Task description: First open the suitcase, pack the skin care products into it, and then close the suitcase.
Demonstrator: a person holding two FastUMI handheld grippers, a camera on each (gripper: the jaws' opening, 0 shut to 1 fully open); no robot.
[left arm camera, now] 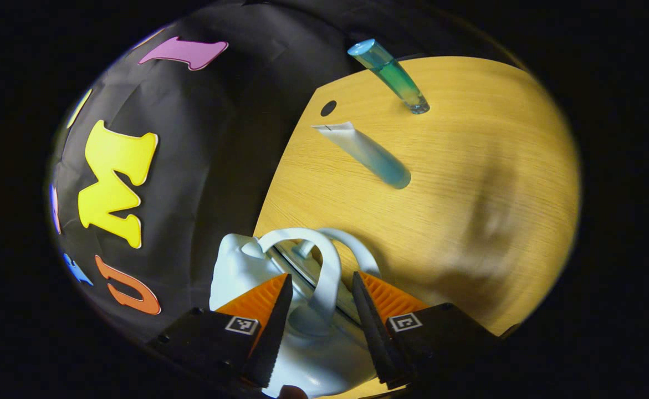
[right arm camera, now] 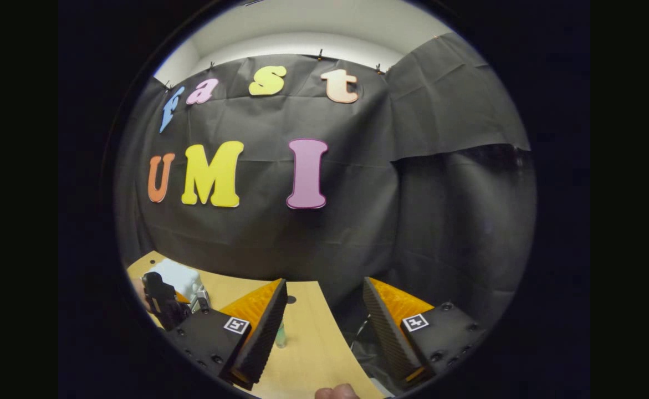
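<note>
A small pale blue suitcase (left arm camera: 241,266) lies shut at the near left edge of the wooden table (left arm camera: 468,138). My left gripper (left arm camera: 321,277) is open, its fingers either side of the suitcase's looped handle (left arm camera: 332,257) without pressing on it. Farther off on the table are a white-to-blue tube (left arm camera: 366,152) and a green-blue bottle (left arm camera: 392,75). My right gripper (right arm camera: 324,288) is open and empty, raised and facing the booth wall. In the right gripper view the suitcase (right arm camera: 183,277) sits far left with the left gripper (right arm camera: 161,299) at it, and the green bottle (right arm camera: 281,335) peeks beside a finger.
A round hole (left arm camera: 328,108) marks the table's far corner. The black cloth wall hangs close behind the table's left edge. A broad bare stretch of tabletop (left arm camera: 496,221) lies to the right of the suitcase. A person's fingertip (right arm camera: 335,392) shows at the bottom of the right gripper view.
</note>
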